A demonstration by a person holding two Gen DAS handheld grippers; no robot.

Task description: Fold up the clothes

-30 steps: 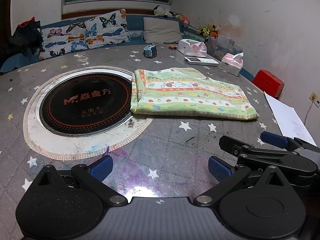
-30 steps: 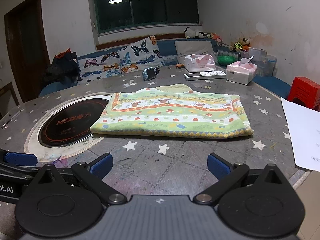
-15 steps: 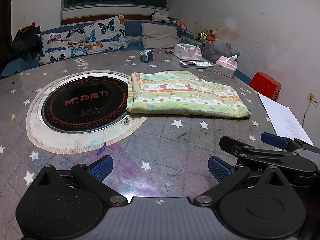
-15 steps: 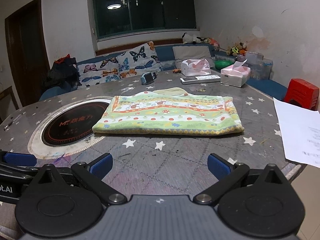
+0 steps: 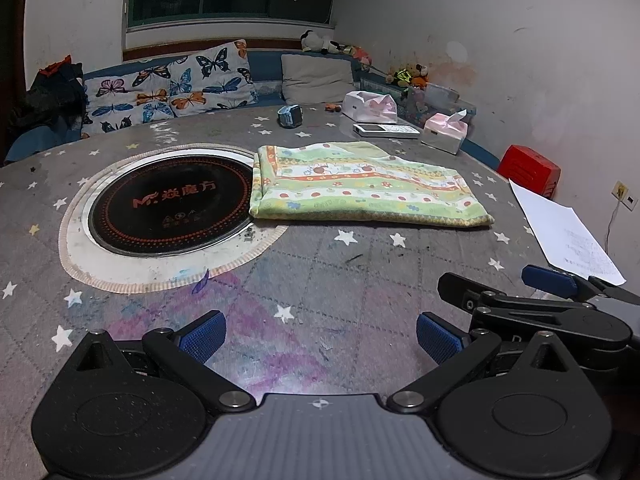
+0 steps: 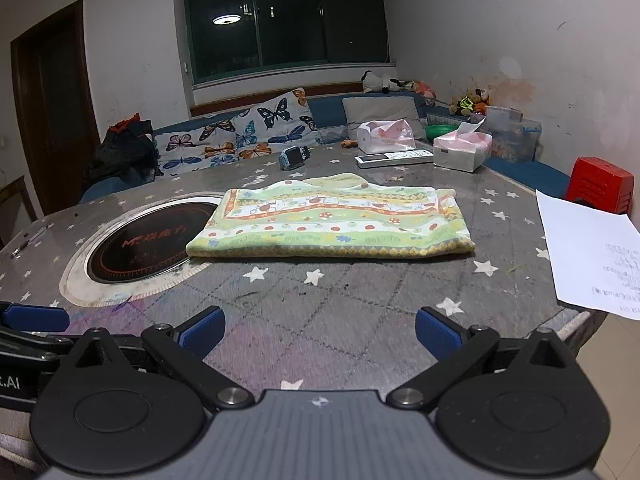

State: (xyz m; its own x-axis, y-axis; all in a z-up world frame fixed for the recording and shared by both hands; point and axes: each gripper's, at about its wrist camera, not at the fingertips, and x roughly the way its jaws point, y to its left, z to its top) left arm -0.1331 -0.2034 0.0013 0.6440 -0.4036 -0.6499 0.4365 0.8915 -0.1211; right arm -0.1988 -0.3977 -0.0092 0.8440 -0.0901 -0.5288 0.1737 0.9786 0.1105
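Observation:
A green patterned garment [image 5: 360, 186] [image 6: 332, 220] lies folded into a flat rectangle on the round grey star-print table [image 5: 320, 280], just right of the black inset cooktop [image 5: 172, 204]. My left gripper [image 5: 320, 334] is open near the table's front edge, well short of the garment, with nothing between its blue pads. My right gripper [image 6: 320, 332] is open too and holds nothing. It also shows in the left wrist view as a black frame with blue pads at the right [image 5: 492, 300]. In the right wrist view, one blue pad of the left gripper [image 6: 36, 318] shows at the left.
A white paper sheet [image 5: 564, 232] [image 6: 588, 252] overhangs the table's right edge. Tissue boxes [image 6: 462, 152], a remote [image 6: 394, 158] and a small blue object [image 6: 294, 158] sit at the far side. A red stool [image 6: 604, 184] stands to the right, with a cushioned bench behind.
Both grippers have drawn back and tilted up from the garment, so it looks smaller and farther away. The garment has not moved, and both grippers stayed open.

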